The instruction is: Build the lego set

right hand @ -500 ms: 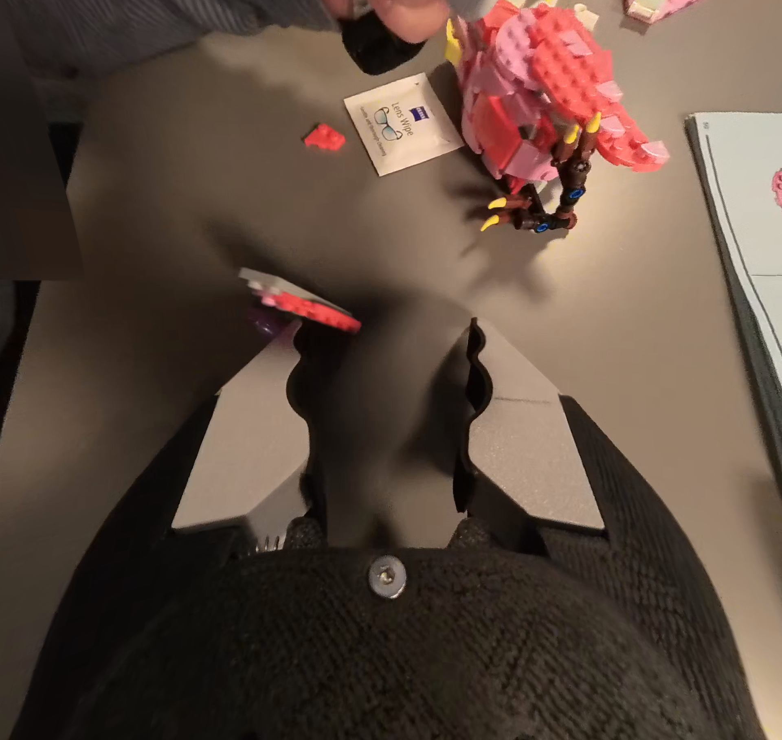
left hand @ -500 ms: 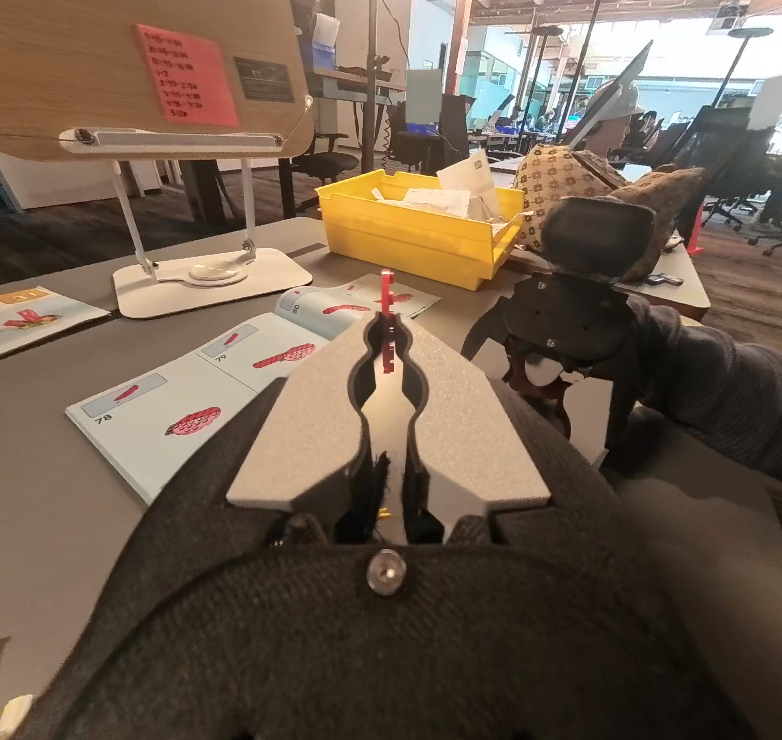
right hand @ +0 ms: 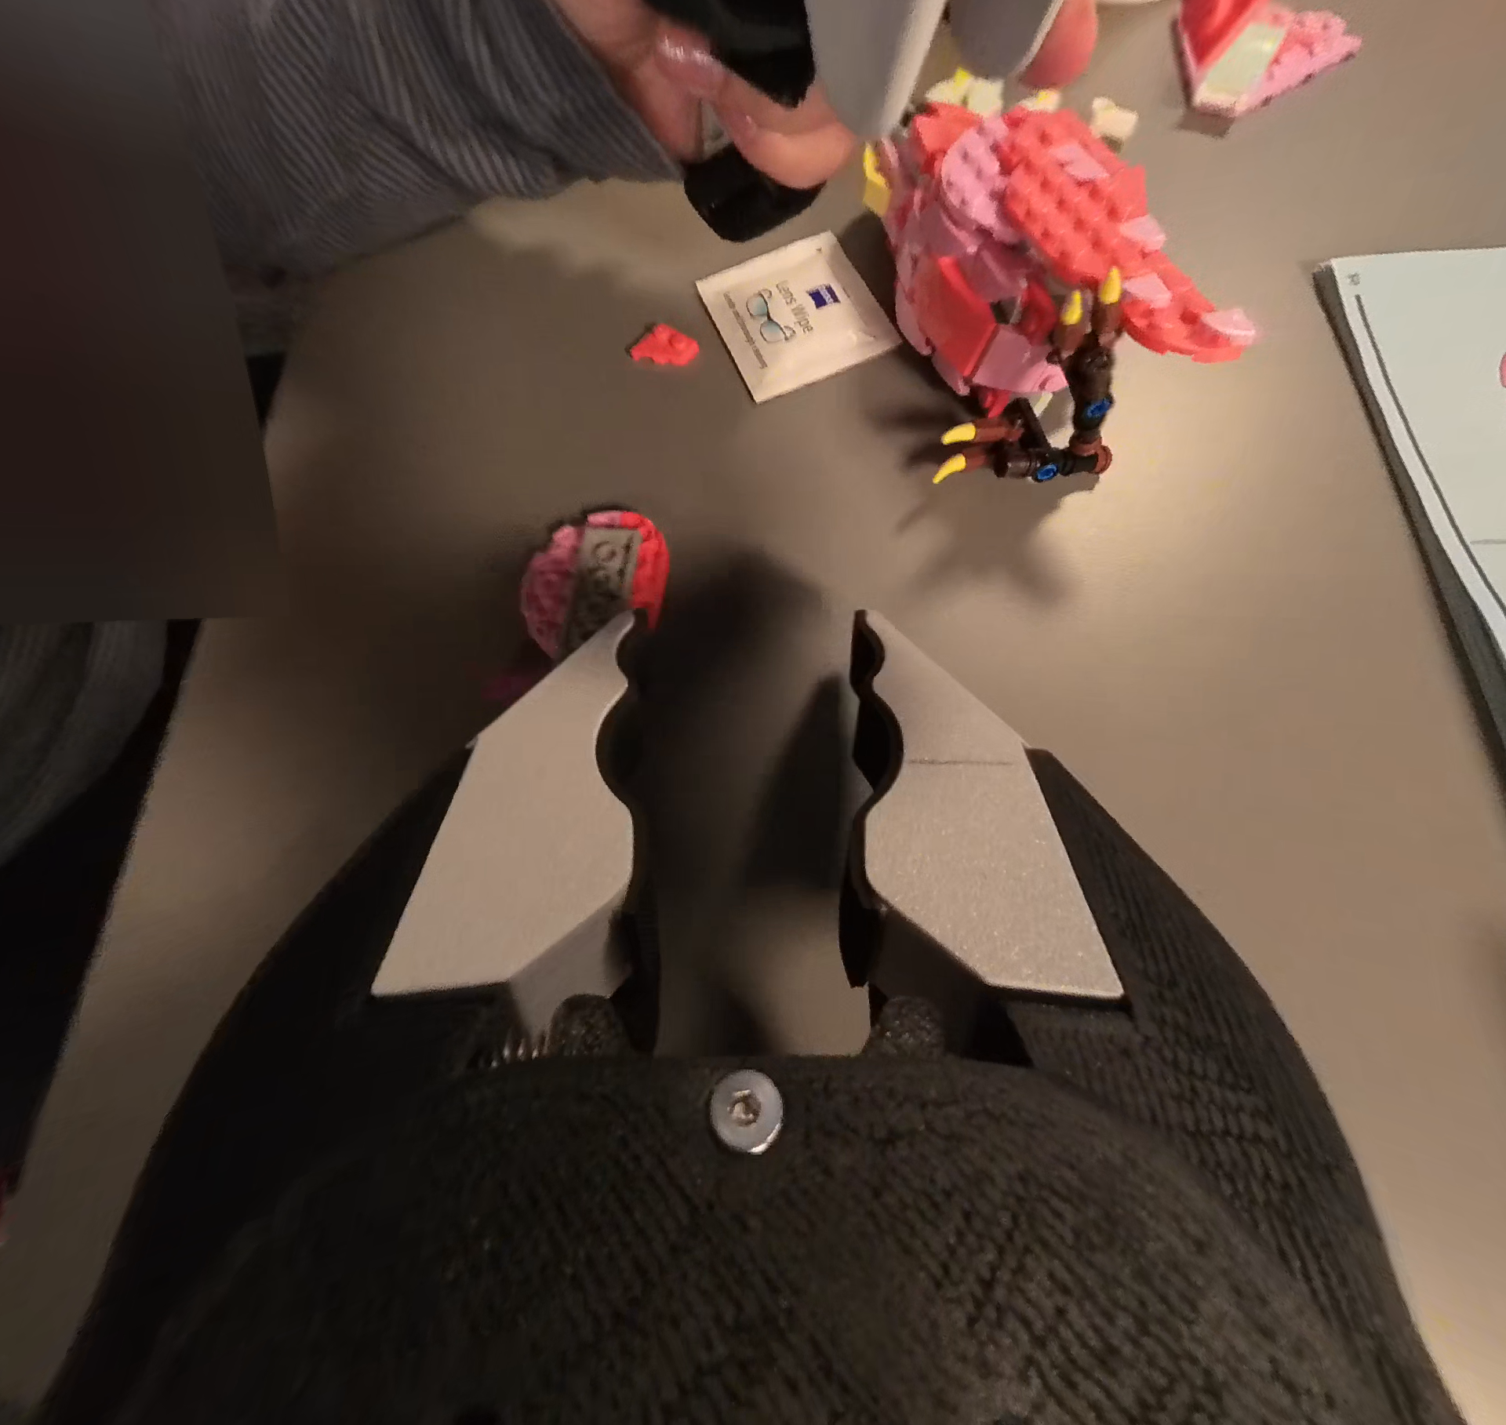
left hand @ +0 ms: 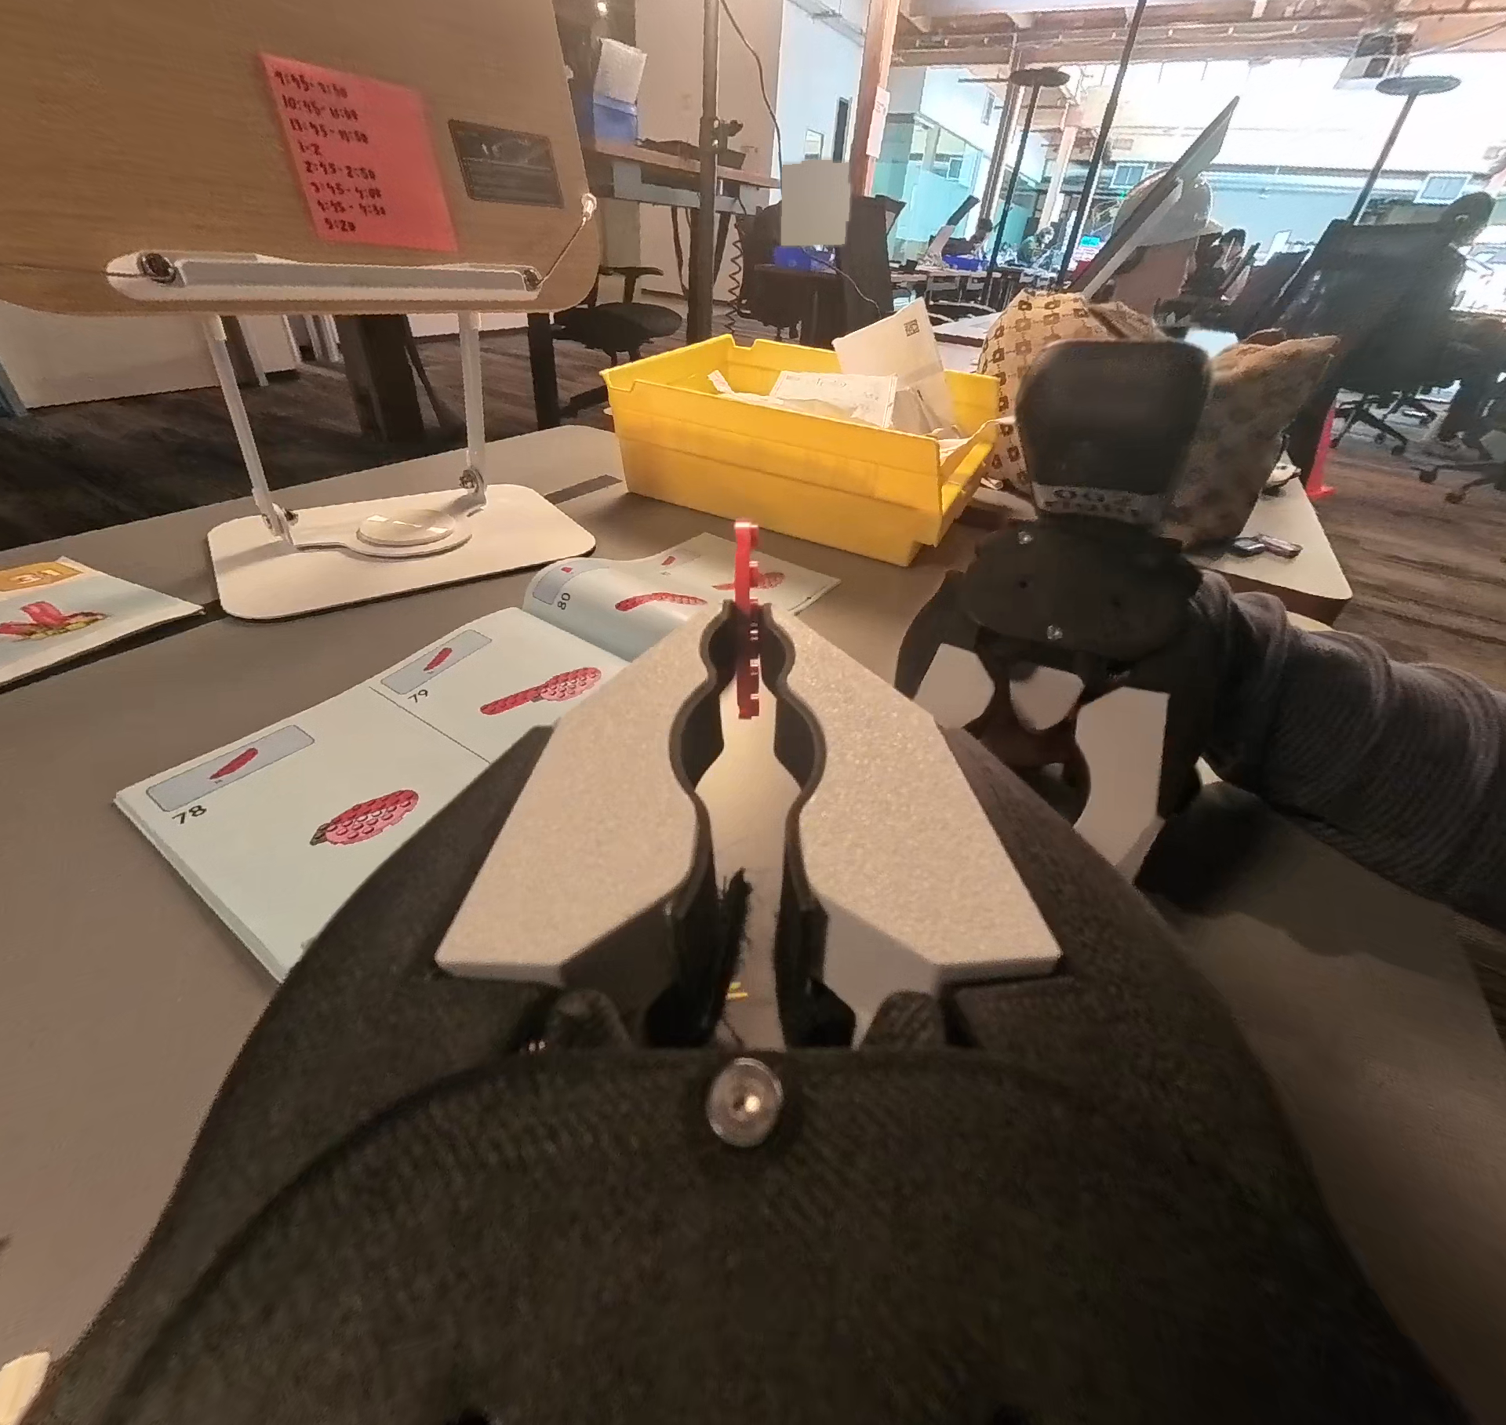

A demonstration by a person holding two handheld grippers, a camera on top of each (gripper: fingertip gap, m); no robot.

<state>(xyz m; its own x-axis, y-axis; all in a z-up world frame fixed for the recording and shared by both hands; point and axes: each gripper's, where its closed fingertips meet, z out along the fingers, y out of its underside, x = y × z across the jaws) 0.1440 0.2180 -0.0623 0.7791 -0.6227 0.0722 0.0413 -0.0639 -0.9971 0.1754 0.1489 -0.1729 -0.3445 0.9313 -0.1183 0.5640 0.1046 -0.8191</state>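
Grey table (right hand: 1222, 734), brick bird (right hand: 1051, 261) half-built.
Your left gripper (left hand: 746, 628) pinches a thin red plate (left hand: 743, 571); your right gripper (right hand: 741, 628) gapes empty beside a pink-red piece (right hand: 603, 571) — keep it steady.

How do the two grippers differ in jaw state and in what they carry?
The left gripper is shut, clamping a thin red brick plate upright; the right gripper stands open with nothing between its fingers. The left sits level above an instruction booklet; the right points down at the table. Both have grey fingers.
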